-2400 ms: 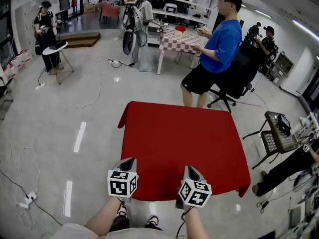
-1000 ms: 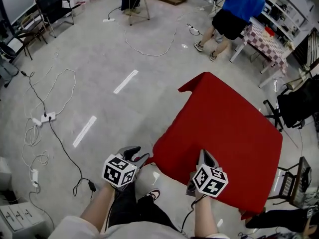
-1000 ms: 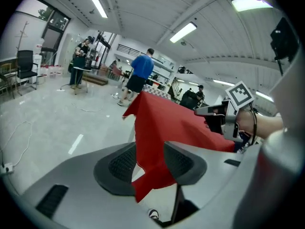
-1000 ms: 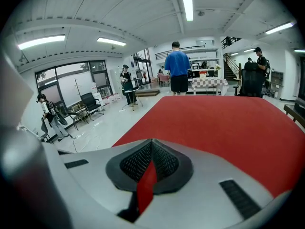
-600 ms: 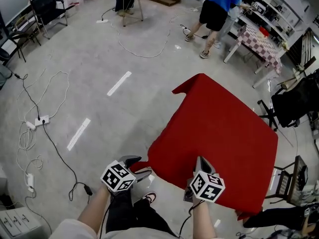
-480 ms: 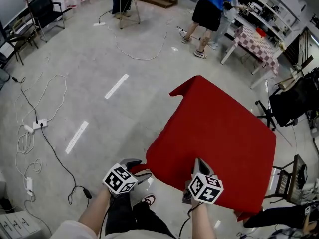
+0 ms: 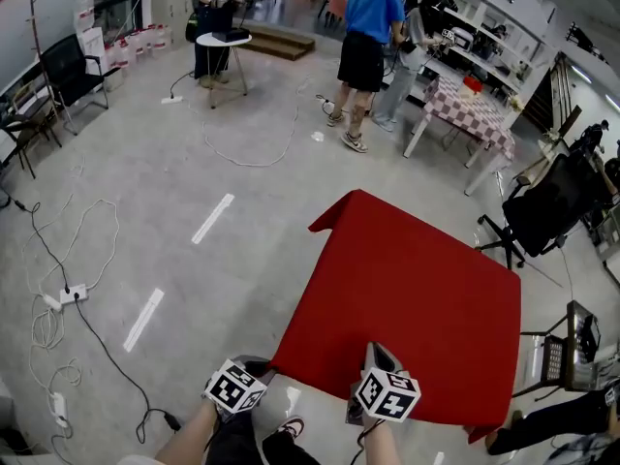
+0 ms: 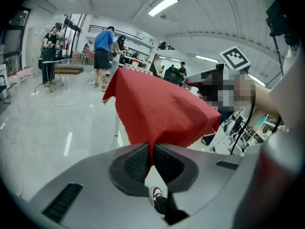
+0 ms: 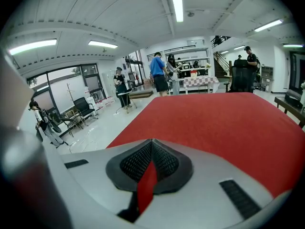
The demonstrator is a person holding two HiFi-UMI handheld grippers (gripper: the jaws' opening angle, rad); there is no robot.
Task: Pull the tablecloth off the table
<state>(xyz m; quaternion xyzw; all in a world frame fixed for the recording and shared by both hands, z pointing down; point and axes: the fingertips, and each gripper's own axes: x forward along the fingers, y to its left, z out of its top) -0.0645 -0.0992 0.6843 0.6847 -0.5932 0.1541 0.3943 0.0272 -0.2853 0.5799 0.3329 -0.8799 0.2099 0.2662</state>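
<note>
Head view: right tool (image 7: 375, 351) and just-closed left tool (image 7: 263, 366) pinch one tablecloth (image 7: 417, 294).

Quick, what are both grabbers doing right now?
Left gripper: fingers just closed, shut on the red tablecloth at its corner.
Right gripper: shut on the tablecloth's near edge.

Head view: overhead, steeply down on the red tablecloth (image 7: 407, 298).
Left gripper view: low, close at its corner, facing the room.
Right gripper view: close, skimming its top.
Shared: tablecloth, person in blue (image 7: 366, 17).
</note>
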